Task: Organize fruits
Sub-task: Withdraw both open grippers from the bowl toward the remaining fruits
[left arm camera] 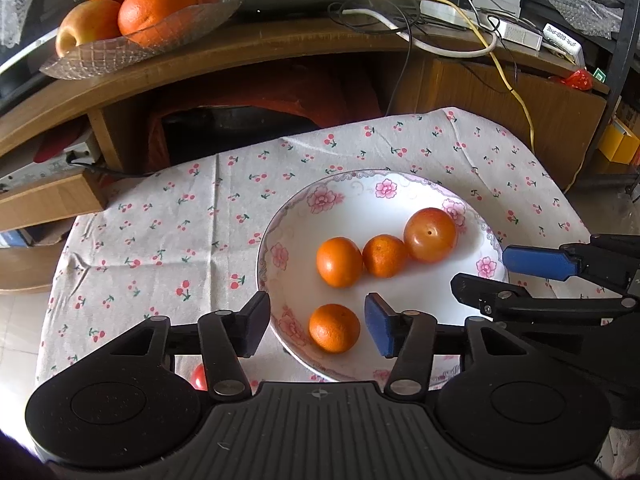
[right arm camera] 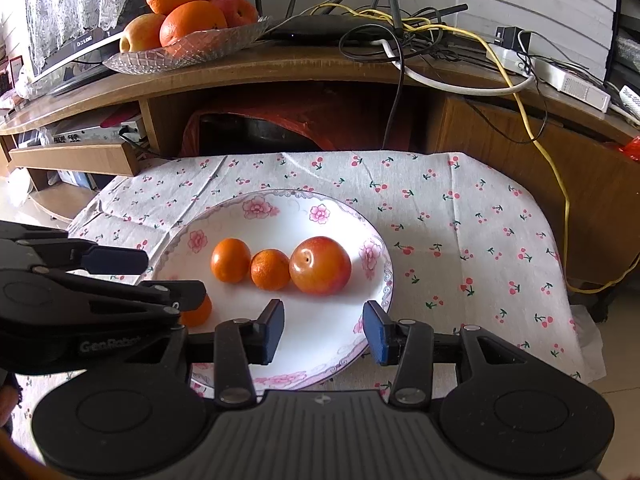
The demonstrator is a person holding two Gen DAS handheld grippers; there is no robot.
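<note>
A white plate with a pink flower rim [left arm camera: 267, 256] [right arm camera: 389, 280] sits on a cherry-print cloth [left arm camera: 160, 240]. On it lie a reddish plum-like fruit [left arm camera: 430, 234] [right arm camera: 320, 265] and two small tangerines [left arm camera: 385, 256] [left arm camera: 339, 262] in a row. A third tangerine [left arm camera: 334, 328] lies between the fingers of my left gripper [left arm camera: 316, 330], which is open with a gap beside the fruit. In the right wrist view the left gripper [right arm camera: 175, 276] half hides this tangerine [right arm camera: 198, 314]. My right gripper [right arm camera: 325, 330] [left arm camera: 480, 270] hangs open over the plate's near rim, holding nothing.
Behind the cloth stands a wooden cabinet; a glass dish [left arm camera: 100, 60] [right arm camera: 200, 52] of oranges and apples sits on its top left. Tangled cables [left arm camera: 440, 20] and a router lie on its right. A small red object [left arm camera: 198, 376] peeks out under the left gripper.
</note>
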